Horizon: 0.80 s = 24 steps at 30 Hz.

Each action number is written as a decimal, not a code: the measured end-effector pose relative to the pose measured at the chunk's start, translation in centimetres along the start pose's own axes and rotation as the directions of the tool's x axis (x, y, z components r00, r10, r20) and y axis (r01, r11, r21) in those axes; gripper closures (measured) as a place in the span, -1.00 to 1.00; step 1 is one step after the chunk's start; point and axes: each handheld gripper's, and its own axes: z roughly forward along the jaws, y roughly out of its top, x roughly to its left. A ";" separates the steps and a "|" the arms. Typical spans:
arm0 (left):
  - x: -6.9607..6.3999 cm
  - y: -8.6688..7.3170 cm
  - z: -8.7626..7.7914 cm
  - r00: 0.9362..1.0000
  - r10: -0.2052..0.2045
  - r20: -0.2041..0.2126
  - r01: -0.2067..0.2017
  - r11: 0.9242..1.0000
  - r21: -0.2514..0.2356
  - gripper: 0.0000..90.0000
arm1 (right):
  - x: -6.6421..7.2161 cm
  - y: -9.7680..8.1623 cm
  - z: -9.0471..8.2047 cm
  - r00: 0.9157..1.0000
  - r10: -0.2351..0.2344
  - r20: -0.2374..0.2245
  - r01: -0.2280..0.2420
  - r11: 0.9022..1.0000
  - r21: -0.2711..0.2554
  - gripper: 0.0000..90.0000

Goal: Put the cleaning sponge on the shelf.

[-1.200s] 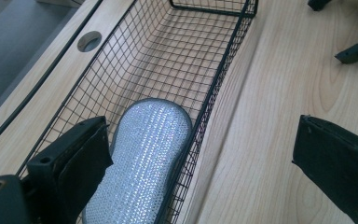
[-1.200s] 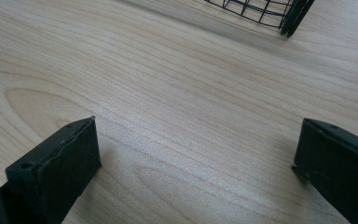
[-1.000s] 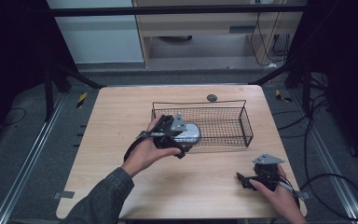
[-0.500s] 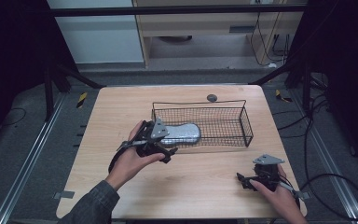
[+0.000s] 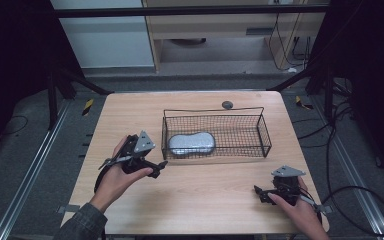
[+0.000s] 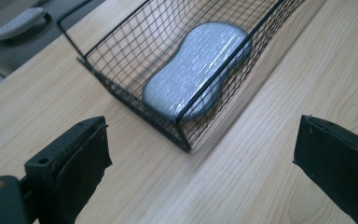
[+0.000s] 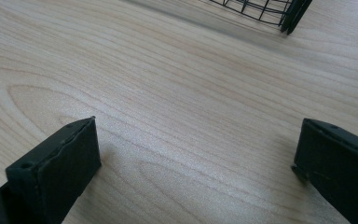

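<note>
Spread fingers (image 7: 56,168), wood table (image 7: 177,93) — basket corner (image 7: 279,11)

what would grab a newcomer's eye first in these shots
Most likely the black wire basket in the middle of the wooden table, with a silvery grey peanut-shaped pad lying inside its left end. Next, the left hand-held gripper just off that end, jaws wide open, and the right hand-held gripper resting open near the table's front right corner.
</note>
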 end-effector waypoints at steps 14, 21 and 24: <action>3.3 -3.7 0.4 0.996 -0.036 -0.079 0.043 0.996 0.077 -0.94 | 0.0 0.0 0.0 1.000 0.000 0.000 0.000 1.000 0.000 -0.99; 4.8 -5.7 1.4 0.992 -0.082 -0.100 0.092 0.991 0.101 -0.94 | 0.0 0.0 0.0 1.000 0.000 0.000 0.000 1.000 0.000 -0.99; 5.3 -6.5 1.9 0.989 -0.105 -0.105 0.117 0.986 0.115 -0.94 | 0.0 0.0 0.0 1.000 0.002 0.000 -0.002 1.000 0.000 -0.99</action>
